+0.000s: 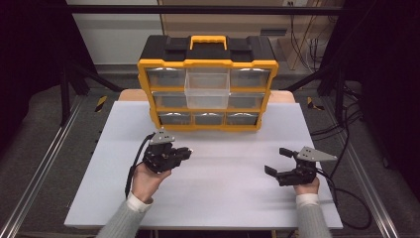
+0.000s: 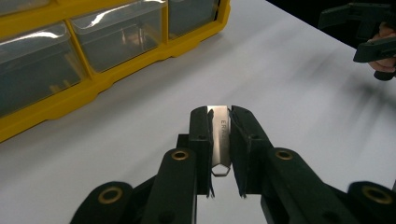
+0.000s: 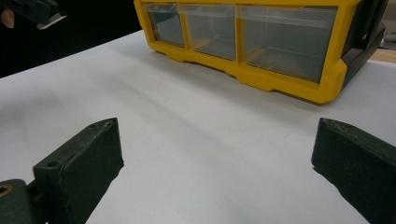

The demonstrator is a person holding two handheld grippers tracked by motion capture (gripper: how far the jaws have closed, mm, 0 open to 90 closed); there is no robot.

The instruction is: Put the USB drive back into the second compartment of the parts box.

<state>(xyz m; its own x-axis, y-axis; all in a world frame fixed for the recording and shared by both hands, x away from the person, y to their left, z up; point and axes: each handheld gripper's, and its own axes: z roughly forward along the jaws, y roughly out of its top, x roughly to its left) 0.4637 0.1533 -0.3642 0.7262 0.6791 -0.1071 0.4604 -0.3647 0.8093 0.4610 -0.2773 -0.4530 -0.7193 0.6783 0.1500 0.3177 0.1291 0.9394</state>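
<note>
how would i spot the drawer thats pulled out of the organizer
Find the yellow and black drawer organizer standing at the far edge of the white table. In its top row, the clear middle drawer juts forward past the frame, while every neighbouring drawer sits flush.

Looks down from above onto the table (image 1: 218, 198); rides low behind each jaw pair, facing the yellow organizer (image 1: 208, 89), shared throughout.
</note>
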